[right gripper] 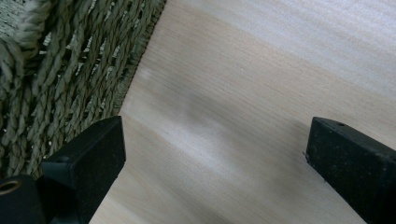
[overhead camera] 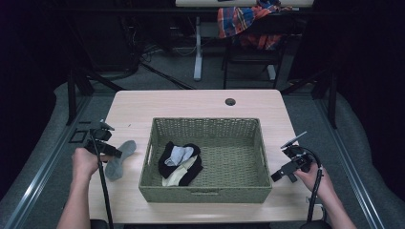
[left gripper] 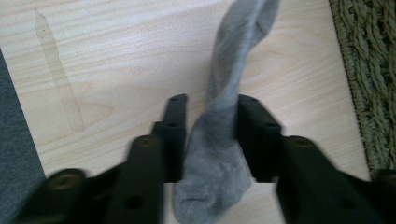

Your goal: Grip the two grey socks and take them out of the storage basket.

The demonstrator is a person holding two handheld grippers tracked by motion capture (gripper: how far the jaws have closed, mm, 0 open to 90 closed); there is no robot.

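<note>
A grey sock [overhead camera: 119, 157] lies on the wooden table [overhead camera: 191, 102] just left of the woven basket [overhead camera: 205, 121]. My left gripper [overhead camera: 116, 153] is down on it. In the left gripper view the grey sock [left gripper: 219, 121] is pinched narrow between the two black jaws of the left gripper [left gripper: 212, 100], with its far end twisting away toward the basket [left gripper: 369, 70]. Inside the basket lie a black sock [overhead camera: 167, 160], a pale blue-grey one [overhead camera: 179, 153] and a cream one [overhead camera: 175, 177]. My right gripper [overhead camera: 277, 176] hovers open over bare table [right gripper: 243, 93] beside the basket wall [right gripper: 56, 60]; nothing sits between the right gripper [right gripper: 217, 130] jaws.
A round cable hole [overhead camera: 230, 101] sits near the table's far edge. Beyond the table stands a chair draped with plaid cloth [overhead camera: 243, 19]. Grey floor [left gripper: 14, 140] shows past the table's left edge.
</note>
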